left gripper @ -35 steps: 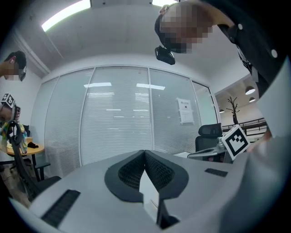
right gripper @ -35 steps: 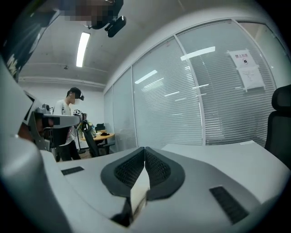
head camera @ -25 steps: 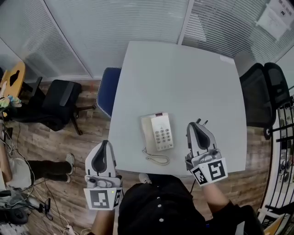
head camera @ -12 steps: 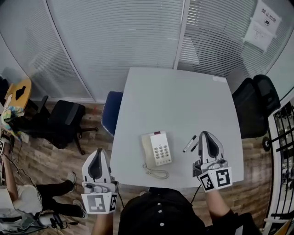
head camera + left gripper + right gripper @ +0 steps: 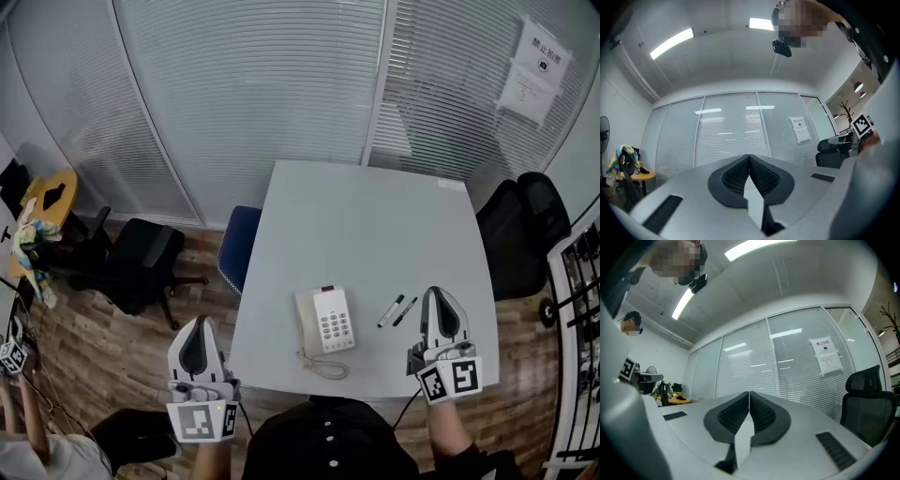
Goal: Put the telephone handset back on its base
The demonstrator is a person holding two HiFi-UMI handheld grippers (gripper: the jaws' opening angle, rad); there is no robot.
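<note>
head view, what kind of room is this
Most likely an office or small meeting room. A desk telephone sits on a plain white table, slatted blinds cover the partition walls behind it, and a black office chair stands beside the table.

I see a cream telephone point(image 5: 324, 321) on a pale grey table point(image 5: 375, 225), blue chair point(image 5: 236, 248) at nine o'clock. My left gripper point(image 5: 198, 323) and right gripper point(image 5: 441, 294) bear black-and-white squares.
</note>
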